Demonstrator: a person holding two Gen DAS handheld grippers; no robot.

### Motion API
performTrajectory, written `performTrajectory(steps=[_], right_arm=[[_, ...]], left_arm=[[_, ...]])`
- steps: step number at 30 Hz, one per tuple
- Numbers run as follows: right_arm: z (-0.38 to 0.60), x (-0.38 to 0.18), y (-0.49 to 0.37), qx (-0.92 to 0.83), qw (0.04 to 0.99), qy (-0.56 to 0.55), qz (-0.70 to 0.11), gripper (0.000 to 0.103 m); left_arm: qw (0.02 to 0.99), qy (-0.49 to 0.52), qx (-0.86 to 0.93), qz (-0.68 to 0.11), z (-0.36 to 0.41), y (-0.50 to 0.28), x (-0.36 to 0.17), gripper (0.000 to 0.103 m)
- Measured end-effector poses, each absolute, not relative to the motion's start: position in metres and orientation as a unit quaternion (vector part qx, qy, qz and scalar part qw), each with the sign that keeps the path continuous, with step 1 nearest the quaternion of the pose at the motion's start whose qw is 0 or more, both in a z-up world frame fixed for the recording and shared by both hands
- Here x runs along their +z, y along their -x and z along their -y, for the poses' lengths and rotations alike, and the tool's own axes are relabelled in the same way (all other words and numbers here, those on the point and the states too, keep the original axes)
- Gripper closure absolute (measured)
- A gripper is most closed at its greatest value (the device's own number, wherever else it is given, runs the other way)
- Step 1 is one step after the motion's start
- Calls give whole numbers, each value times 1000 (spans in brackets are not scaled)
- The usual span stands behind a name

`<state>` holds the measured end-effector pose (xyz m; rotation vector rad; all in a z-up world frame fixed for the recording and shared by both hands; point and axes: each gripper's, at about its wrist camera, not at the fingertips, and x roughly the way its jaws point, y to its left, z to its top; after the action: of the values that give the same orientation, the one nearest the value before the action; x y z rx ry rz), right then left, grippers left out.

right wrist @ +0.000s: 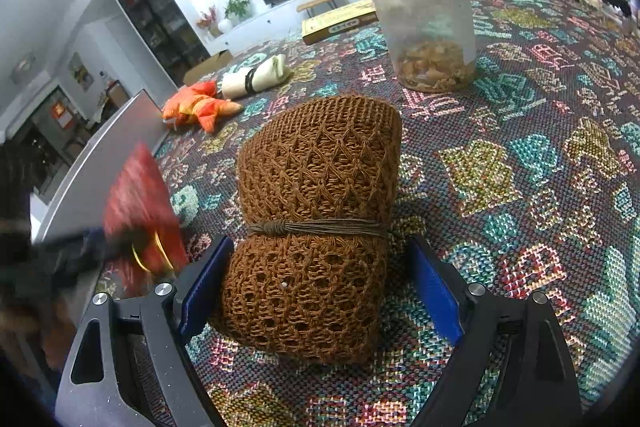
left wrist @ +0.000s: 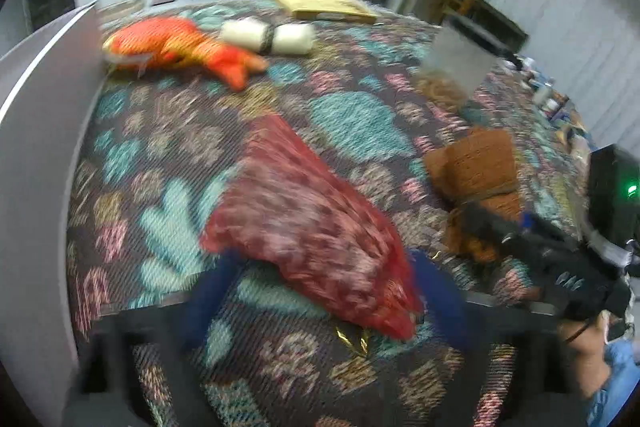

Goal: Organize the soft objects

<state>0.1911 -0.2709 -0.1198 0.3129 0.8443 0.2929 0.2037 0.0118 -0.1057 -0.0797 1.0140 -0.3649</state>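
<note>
— Right wrist view: what is recorded at the right gripper?
— Jaws spread wide; the brown knitted roll is seen between the blue fingers at frame centre, on the patterned cloth.
— And the left wrist view?
— The red patterned cloth bundle, blurred, is straddled at lower centre by the left gripper; whether it is pinched cannot be told. An orange fish plush is noted upper left.
</note>
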Motion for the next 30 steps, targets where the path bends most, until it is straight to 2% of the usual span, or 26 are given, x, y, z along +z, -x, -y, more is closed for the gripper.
performTrajectory(steps=[9,13,17,21,23,30], right_arm=[[275,-120,-189,147,889,-162,-403,14],[275,-120,-189,148,888,-166,-402,14],[277,-121,-188,151,887,-175,-400,14],[275,-121,-188,148,888,-170,-401,14],[275,-121,-187,146,888,-165,-403,14],[271,-121,-189,142,889,-158,-405,14]], left_arm=[[870,128,-165,-447,-17,-181,-97,5],[869,87,-143,-466,22,-209,-109,4],[864,28,-68,-499,21,-223,-130,4],[871,16,-58,-487,-7,-205,-133,4],[874,5,-51,-484,-13,-200,-136,0],[888,-14,-32,-459,-5,-195,-141,0]])
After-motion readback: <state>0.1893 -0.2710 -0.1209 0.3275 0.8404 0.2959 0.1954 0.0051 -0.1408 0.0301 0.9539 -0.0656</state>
